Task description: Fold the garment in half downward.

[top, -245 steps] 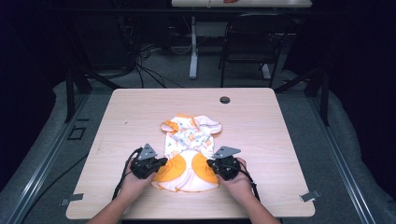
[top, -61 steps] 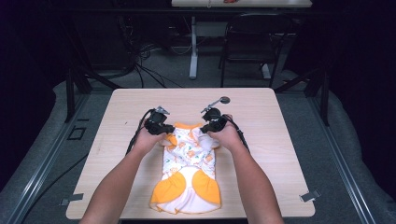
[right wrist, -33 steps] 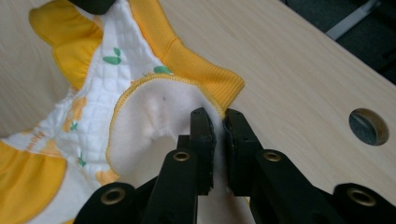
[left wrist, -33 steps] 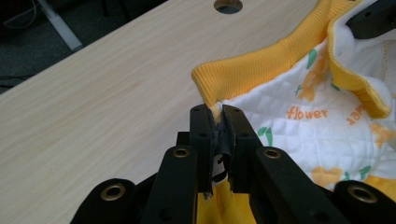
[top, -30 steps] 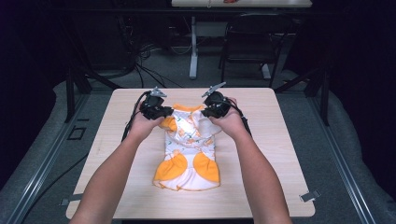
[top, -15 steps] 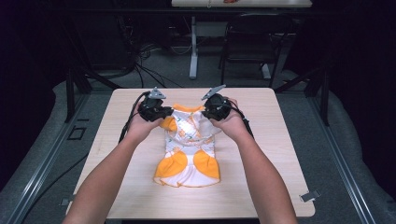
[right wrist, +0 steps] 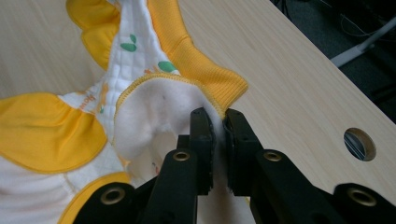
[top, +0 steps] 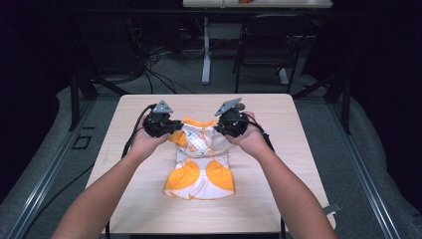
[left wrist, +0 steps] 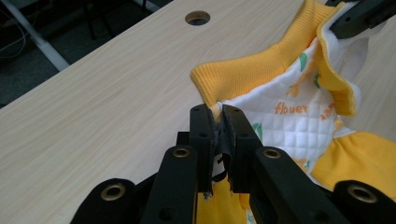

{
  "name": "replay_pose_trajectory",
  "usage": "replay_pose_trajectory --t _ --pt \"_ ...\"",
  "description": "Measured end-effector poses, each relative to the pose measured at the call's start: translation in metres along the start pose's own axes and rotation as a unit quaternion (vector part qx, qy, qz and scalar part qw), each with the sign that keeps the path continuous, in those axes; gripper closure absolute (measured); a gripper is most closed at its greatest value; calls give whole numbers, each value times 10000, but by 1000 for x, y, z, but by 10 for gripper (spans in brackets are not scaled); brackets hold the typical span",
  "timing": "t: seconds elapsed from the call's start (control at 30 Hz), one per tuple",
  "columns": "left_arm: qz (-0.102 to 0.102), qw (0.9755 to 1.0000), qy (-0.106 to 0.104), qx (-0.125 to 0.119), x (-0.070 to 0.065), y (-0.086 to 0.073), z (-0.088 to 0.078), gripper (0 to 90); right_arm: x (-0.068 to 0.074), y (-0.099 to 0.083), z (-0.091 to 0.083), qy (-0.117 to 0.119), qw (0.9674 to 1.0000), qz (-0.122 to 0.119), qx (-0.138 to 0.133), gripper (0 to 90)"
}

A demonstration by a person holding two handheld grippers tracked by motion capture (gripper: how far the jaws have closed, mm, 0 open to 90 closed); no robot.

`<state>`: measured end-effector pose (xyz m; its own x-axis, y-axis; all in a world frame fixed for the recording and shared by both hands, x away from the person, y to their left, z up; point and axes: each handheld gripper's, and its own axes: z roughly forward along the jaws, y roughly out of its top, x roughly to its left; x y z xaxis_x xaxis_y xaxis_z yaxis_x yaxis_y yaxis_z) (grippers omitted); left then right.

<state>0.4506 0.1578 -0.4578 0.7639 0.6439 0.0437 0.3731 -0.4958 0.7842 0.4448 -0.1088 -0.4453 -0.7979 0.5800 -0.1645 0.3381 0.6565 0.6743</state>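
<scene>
On the table (top: 278, 114), quilted white romper (top: 201, 159), orange trim, printed leaves.

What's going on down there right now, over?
Left gripper and right gripper both clamped on the orange-and-white baby garment, far edge raised off the table. Nothing blocking.

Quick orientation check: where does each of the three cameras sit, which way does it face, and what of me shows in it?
High view: above your side of the table, facing forward and down; both forearms, left gripper and right gripper hold the baby garment.
Left gripper view: rides the left gripper, looking along its jaws, pinched on the garment's edge.
Right gripper view: rides the right gripper, jaws clamped on the white lining.
Shared: both gripper views show the orange ribbed collar and the table's round hole.
</scene>
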Motion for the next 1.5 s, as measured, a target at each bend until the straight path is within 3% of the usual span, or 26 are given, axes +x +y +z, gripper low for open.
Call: replay_pose_trajectory --t 0.3,0.8,1.1,1.4,1.5 --pt "112 9998 -157 82 -11 -10 -6 834 12 -11 -5 100 9998 -116 154 827" --pt "183 9990 -366 164 -27 -26 -12 834 31 -28 -9 280 9993 -82 222 827" --pt "203 9982 -522 223 -40 -46 -15 834 47 -43 -7 378 9985 -135 370 826" --pt "271 9974 -608 292 -48 -62 -16 835 60 -57 -6 511 9981 10 342 826" --pt "243 9971 -657 306 -50 -68 -14 835 67 -62 -4 538 9976 -99 415 826"
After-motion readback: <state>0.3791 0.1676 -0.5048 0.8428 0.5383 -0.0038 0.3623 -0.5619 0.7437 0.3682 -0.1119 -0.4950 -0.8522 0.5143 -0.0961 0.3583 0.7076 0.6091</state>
